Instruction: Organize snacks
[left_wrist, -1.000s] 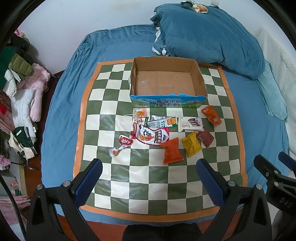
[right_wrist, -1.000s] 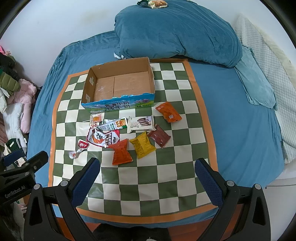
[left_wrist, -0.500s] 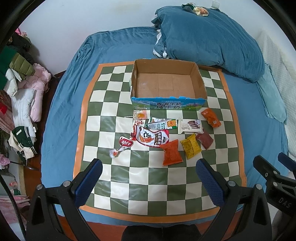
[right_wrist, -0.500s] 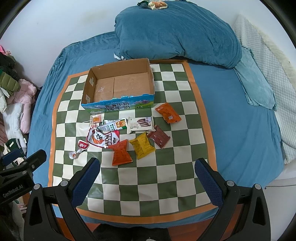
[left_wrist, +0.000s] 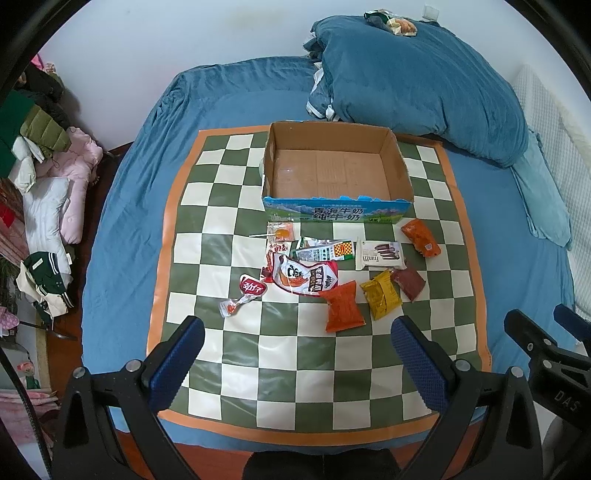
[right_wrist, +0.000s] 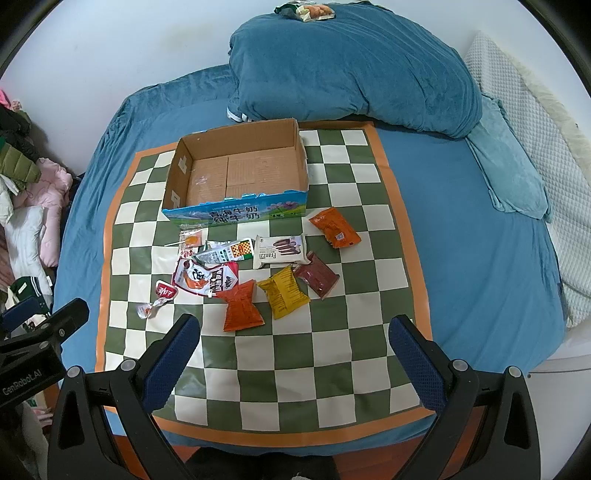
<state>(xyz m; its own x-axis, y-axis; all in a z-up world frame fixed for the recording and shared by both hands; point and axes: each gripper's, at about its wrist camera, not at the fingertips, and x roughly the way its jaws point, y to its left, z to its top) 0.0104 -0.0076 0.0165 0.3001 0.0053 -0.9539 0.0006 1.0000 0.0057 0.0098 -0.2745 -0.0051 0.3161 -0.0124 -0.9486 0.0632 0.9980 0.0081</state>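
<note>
An empty cardboard box (left_wrist: 334, 199) (right_wrist: 236, 214) stands at the back of a green checkered mat (left_wrist: 295, 354) (right_wrist: 295, 354) on the bed. In front of it lie several snack packets: an orange-red packet (left_wrist: 341, 306) (right_wrist: 241, 306), a yellow one (left_wrist: 381, 299) (right_wrist: 285, 292), a dark red one (left_wrist: 408, 283) (right_wrist: 317, 277), an orange one (left_wrist: 421, 237) (right_wrist: 334, 227), a white wafer pack (left_wrist: 380, 254) (right_wrist: 280, 251) and a lollipop (left_wrist: 280, 233) (right_wrist: 191, 240). My left gripper (left_wrist: 295, 354) and my right gripper (right_wrist: 295, 350) both hover open above the mat's near part, holding nothing.
A blue duvet (left_wrist: 417, 85) (right_wrist: 354, 70) is heaped behind the box with a snack bag (left_wrist: 391, 22) (right_wrist: 304, 9) on top. Clothes (left_wrist: 44, 177) are piled at the left beside the bed. A white quilted cover (right_wrist: 535, 155) lies at the right.
Both views have drawn back slightly; box and snacks sit a little lower and smaller in frame. Nothing on the mat has moved, and both grippers stay open.
</note>
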